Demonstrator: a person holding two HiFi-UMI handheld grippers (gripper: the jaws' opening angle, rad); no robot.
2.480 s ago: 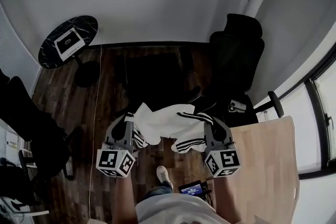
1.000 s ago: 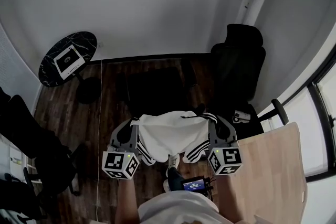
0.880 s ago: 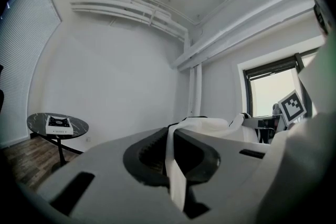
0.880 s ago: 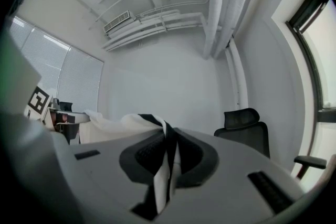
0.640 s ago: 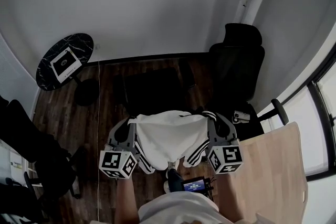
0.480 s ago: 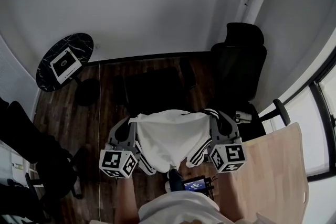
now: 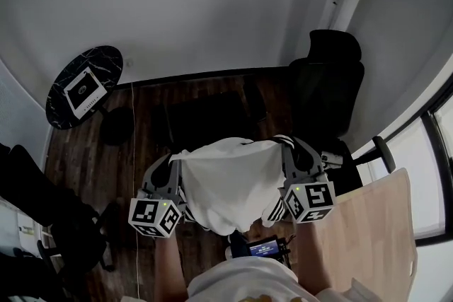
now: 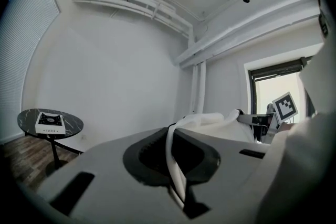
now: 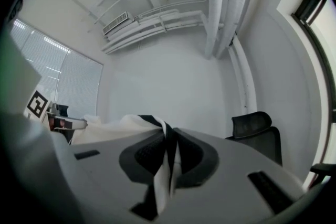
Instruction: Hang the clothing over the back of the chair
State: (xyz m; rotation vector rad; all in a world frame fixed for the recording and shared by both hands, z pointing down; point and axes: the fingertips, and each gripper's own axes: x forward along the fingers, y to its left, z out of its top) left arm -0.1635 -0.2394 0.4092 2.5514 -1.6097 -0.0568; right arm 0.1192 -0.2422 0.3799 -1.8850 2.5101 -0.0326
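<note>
Presently, clothing (image 7: 230,184): white garment with black stripes, stretched between the two grippers. Its middle sags toward 6 o'clock in the head view, above the dark wood floor (image 7: 148,124).
left gripper (image 7: 175,160): jaws closed tight on a folded white edge of the clothing, at the garment's 9 o'clock end.
right gripper (image 7: 284,146): jaws pinched on a black-and-white striped edge of the clothing, with only the fabric between them, at the garment's 3 o'clock end.
chair (image 7: 327,92): black office chair at about 2 o'clock from the clothing, apart from it.
round table (image 7: 78,85): dark marbled top at 10 o'clock, with a white box (image 7: 85,90) lying on it.
wooden desk (image 7: 361,237): pale surface at 4 o'clock, just beside the right gripper.
</note>
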